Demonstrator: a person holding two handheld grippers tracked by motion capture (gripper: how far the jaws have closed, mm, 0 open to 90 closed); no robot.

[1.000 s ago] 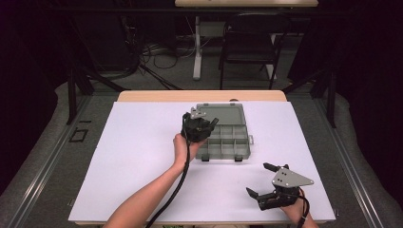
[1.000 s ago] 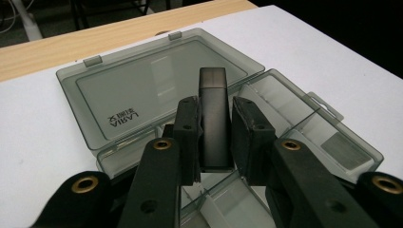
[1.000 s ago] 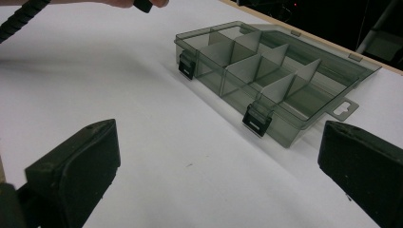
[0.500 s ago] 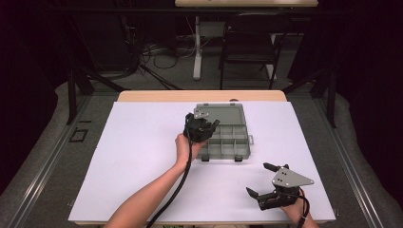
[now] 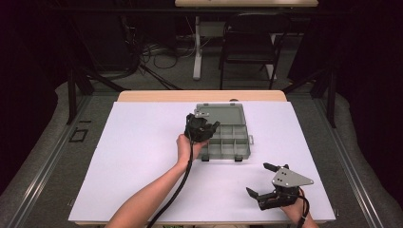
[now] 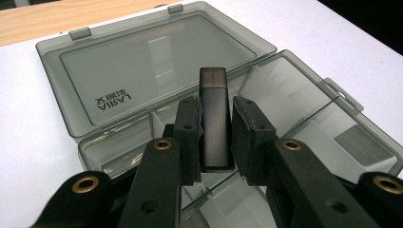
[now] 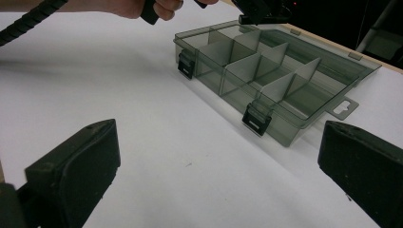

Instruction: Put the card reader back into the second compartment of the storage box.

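A smoky grey compartment box (image 5: 243, 153) lies open at the table's middle, its lid (image 5: 221, 114) flat behind it. My left gripper (image 5: 202, 129) hovers over the box's left compartments, shut on a small black rectangular stick (image 6: 215, 118) that stands upright between its pads (image 6: 187, 128). In the left gripper view the lid (image 6: 142, 61) and the divided tray (image 6: 304, 109) lie just beyond the jaws. My right gripper (image 5: 259, 179) rests at the front right of the table, open with nothing between its jaws (image 7: 214, 161). From there the box (image 7: 273, 126) sits ahead with two black latches facing it.
A white sheet (image 5: 142, 156) covers the table, with a wooden edge (image 5: 157, 96) at the back. The compartments that I can see hold nothing. A black cable (image 5: 178, 190) trails from the left gripper along the forearm. A chair (image 5: 249, 38) stands behind the table.
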